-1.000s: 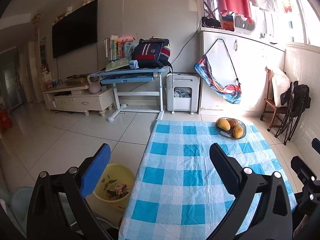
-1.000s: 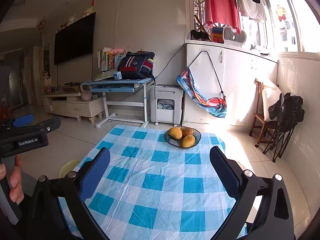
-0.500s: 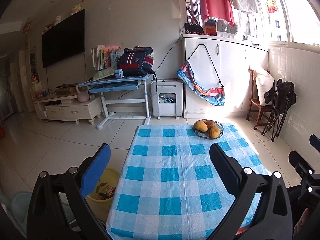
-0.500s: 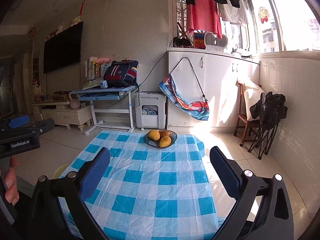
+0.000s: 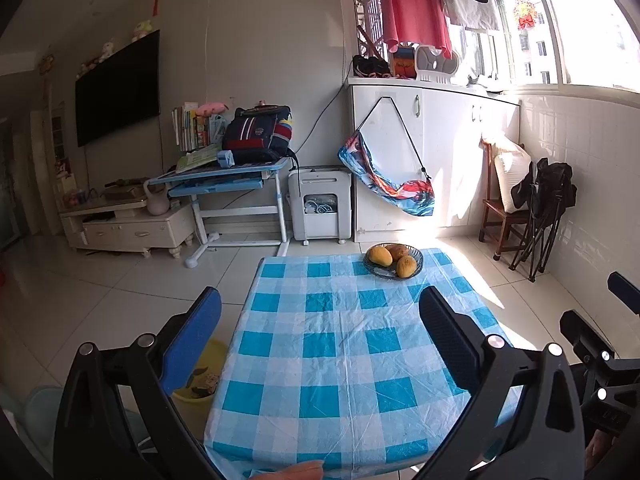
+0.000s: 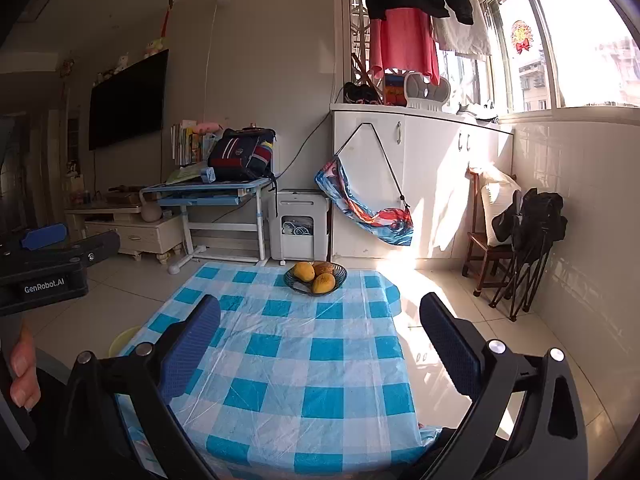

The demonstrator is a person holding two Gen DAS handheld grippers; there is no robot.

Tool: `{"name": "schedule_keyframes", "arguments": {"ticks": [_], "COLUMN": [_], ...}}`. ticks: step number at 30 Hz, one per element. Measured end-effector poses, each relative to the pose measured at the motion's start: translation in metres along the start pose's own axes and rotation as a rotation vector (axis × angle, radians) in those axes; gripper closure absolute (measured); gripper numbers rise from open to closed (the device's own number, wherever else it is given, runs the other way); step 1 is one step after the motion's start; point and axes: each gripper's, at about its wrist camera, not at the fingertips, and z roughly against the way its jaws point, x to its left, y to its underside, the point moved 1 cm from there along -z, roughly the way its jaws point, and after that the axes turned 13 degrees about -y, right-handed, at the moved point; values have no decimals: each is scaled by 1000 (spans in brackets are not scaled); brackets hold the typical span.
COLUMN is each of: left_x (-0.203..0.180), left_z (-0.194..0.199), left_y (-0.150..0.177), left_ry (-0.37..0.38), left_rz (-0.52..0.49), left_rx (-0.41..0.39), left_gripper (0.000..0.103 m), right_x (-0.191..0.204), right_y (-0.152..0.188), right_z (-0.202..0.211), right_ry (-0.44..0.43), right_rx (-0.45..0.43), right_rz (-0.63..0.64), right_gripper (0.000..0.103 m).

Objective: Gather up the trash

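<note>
Both tongs, the left gripper [image 5: 320, 332] and right gripper [image 6: 320, 336], gape empty after pulling back from the checked table [image 5: 340, 360], trash now lying in the yellow bin [image 5: 200, 388] below the left pair's left finger, suggesting collection is nearly done

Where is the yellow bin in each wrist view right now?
Left wrist: yellow bin on the floor, lower left, beside the table's left edge, partly behind the left finger.
Right wrist: only its rim shows, left of the checked tablecloth.
Shared landmark: fruit bowl at the table's far end.
</note>
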Motion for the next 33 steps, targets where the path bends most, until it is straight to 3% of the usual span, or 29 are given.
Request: {"name": "schedule_keyframes", "arguments": {"ticks": [33], "left_x": [3], "left_z": [63], "left_y": [-16], "left_ry": [-28], "left_rz": [-7], "left_rx": [-75], "left_gripper": [7], "right_x": [1], "right_y": [0], "right_z": [37], "right_ry": [7], "right_rx": [-30], "right_rz": [6], "right_gripper": [8]}}
